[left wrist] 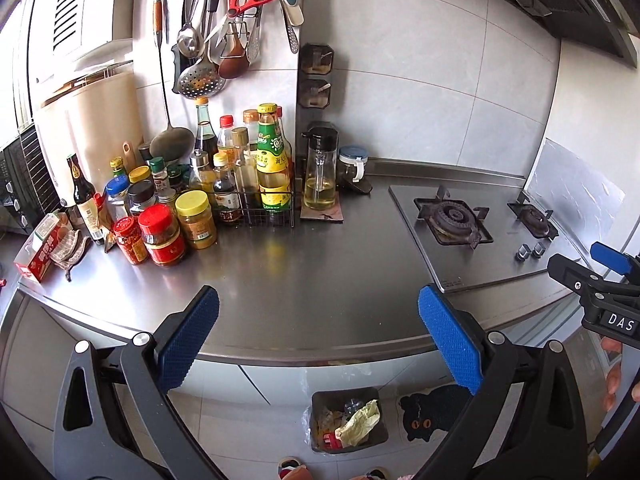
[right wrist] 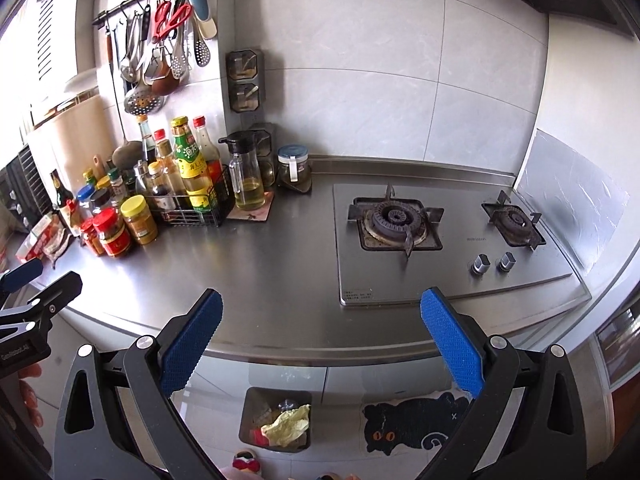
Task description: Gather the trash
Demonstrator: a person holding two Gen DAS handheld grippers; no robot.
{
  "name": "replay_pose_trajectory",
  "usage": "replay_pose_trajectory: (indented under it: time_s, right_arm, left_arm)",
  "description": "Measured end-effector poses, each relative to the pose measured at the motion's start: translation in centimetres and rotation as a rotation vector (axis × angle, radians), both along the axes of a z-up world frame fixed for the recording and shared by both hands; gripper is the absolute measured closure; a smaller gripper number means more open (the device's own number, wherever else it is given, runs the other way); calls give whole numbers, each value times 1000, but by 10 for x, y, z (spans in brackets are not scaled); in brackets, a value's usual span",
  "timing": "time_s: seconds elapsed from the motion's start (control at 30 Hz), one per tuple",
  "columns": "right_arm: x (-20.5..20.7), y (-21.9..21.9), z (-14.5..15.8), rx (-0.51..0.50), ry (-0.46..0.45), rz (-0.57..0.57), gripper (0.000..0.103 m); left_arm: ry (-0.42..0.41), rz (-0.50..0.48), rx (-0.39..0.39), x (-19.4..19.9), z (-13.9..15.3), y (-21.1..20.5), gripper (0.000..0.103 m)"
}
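Both grippers are hovering at the counter's front edge with jaws spread wide, holding nothing — left gripper (left wrist: 318, 322), right gripper (right wrist: 320, 326).

The trash is sitting in the grey bin (right wrist: 249, 404) on the floor below the steel counter (right wrist: 256, 276), just beside the black cat mat (right wrist: 416, 420). I'm seeing no loose scraps on the counter itself.

The top piece is a crumpled pale yellow-green wad (right wrist: 289, 426) (paper or thin wrapper, can't tell which), lying over red and clear wrappers.

Handling guess: very light, soft, collapsing under the pads — not fragile, probably not slippery. I'm thinking pinch across a raised fold at the wad's upper end, closing fully.
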State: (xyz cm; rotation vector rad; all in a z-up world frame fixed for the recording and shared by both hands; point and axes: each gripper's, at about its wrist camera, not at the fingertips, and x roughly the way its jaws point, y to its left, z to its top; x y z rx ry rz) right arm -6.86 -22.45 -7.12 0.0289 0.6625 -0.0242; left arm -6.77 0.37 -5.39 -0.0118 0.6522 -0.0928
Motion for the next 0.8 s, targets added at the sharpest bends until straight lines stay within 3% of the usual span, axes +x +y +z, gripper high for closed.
replay_pose_trajectory:
  time_s: [0.8]
  right_arm:
    - [8, -2, 1, -4, -20, -43, 3]
  left_arm:
    - [-24, -39, -5, 15, 5, -6, 8]
